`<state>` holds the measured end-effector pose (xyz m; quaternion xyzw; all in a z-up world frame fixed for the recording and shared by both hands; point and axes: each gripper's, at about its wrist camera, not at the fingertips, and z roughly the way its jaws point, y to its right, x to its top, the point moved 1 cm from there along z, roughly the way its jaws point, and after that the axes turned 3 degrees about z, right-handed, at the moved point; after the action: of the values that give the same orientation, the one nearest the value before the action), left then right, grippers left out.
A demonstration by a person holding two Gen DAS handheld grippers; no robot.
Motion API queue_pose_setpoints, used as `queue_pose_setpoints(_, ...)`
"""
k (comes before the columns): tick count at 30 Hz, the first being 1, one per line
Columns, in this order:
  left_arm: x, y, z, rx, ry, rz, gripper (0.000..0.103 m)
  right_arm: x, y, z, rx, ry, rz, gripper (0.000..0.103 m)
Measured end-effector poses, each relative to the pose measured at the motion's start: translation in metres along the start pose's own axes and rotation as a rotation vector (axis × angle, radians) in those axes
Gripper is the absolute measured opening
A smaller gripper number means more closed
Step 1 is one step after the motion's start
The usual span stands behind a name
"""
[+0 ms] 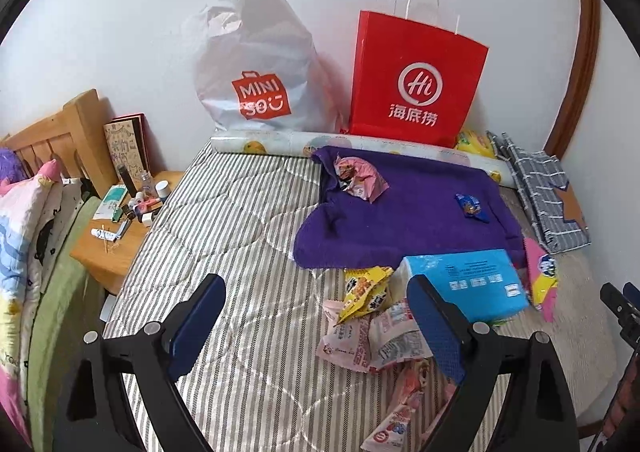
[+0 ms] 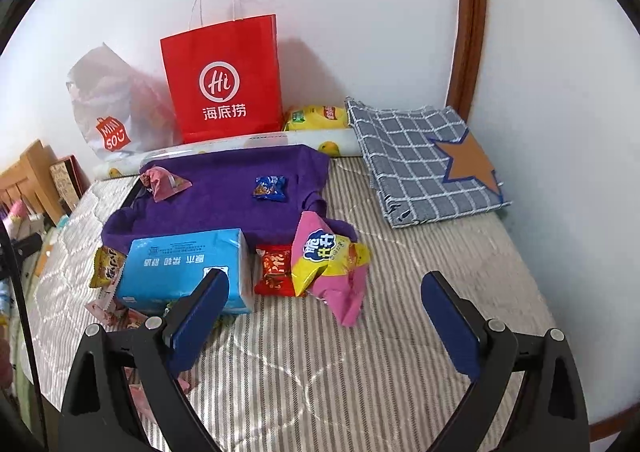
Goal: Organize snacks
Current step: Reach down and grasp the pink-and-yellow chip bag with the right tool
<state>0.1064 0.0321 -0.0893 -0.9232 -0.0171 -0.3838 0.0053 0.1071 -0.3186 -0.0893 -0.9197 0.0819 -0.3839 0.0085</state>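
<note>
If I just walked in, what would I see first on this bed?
Probably the bright red paper bag standing against the wall, with a white plastic shopping bag beside it. In front of them a purple towel lies on the striped mattress, and snack packets crowd around a blue tissue pack at its near edge.

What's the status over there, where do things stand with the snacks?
Left hand-held gripper and right hand-held gripper open, empty. Snack packets loose on the striped bed. Blue tissue pack sits among them.
</note>
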Motion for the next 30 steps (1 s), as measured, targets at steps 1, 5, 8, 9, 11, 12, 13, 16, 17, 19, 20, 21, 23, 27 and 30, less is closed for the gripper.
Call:
queue_pose_setpoints(1, -0.001, 0.0, 0.004, 0.005, -0.004, 0.0, 0.092, -0.001, 0.002, 0.005, -0.002, -0.004, 0.004, 0.09)
queue_pose_setpoints(5, -0.004, -0.001, 0.022, 0.0, -0.022, -0.023, 0.092, -0.004, 0.005, 0.031, 0.009, -0.05, 0.008, 0.082)
queue_pose_setpoints(8, -0.005, -0.002, 0.036, -0.019, -0.031, -0.043, 0.092, -0.004, 0.007, 0.051, 0.012, -0.08, 0.007, 0.079)
queue_pose_setpoints(9, -0.005, -0.003, 0.04, -0.023, -0.033, -0.049, 0.092, -0.003, 0.007, 0.06, 0.009, -0.091, 0.007, 0.077)
queue_pose_setpoints(11, -0.004, -0.002, 0.049, -0.028, -0.043, -0.051, 0.092, -0.001, 0.007, 0.069, 0.006, -0.096, 0.01, 0.075)
queue_pose_setpoints(12, -0.003, -0.001, 0.052, -0.027, -0.047, -0.047, 0.092, 0.0, 0.007, 0.075, 0.008, -0.098, 0.014, 0.075)
queue_pose_setpoints(13, -0.002, 0.0, 0.057, -0.022, -0.053, -0.038, 0.092, 0.001, 0.007, 0.079, 0.012, -0.099, 0.016, 0.075)
queue_pose_setpoints(16, 0.001, 0.004, 0.068, -0.002, -0.067, -0.007, 0.092, 0.004, 0.006, 0.092, 0.03, -0.1, 0.021, 0.075)
queue_pose_setpoints(17, 0.002, 0.004, 0.07, -0.002, -0.067, -0.003, 0.092, 0.005, 0.005, 0.098, 0.034, -0.105, 0.024, 0.075)
queue_pose_setpoints(19, 0.004, 0.004, 0.074, 0.0, -0.073, -0.002, 0.092, 0.006, 0.003, 0.109, 0.036, -0.122, 0.027, 0.075)
queue_pose_setpoints(20, 0.005, 0.004, 0.077, -0.005, -0.076, -0.005, 0.092, 0.007, 0.002, 0.113, 0.038, -0.131, 0.026, 0.075)
queue_pose_setpoints(21, 0.006, 0.003, 0.078, -0.012, -0.079, -0.009, 0.092, 0.007, 0.0, 0.118, 0.037, -0.14, 0.024, 0.075)
queue_pose_setpoints(23, 0.007, 0.001, 0.082, -0.023, -0.082, -0.017, 0.092, 0.007, -0.001, 0.126, 0.033, -0.152, 0.024, 0.075)
queue_pose_setpoints(27, 0.006, -0.005, 0.087, -0.029, -0.093, -0.026, 0.092, 0.005, 0.0, 0.137, 0.033, -0.165, 0.025, 0.079)
queue_pose_setpoints(30, 0.005, -0.009, 0.089, -0.025, -0.098, -0.023, 0.092, 0.002, 0.002, 0.148, 0.022, -0.197, 0.033, 0.079)
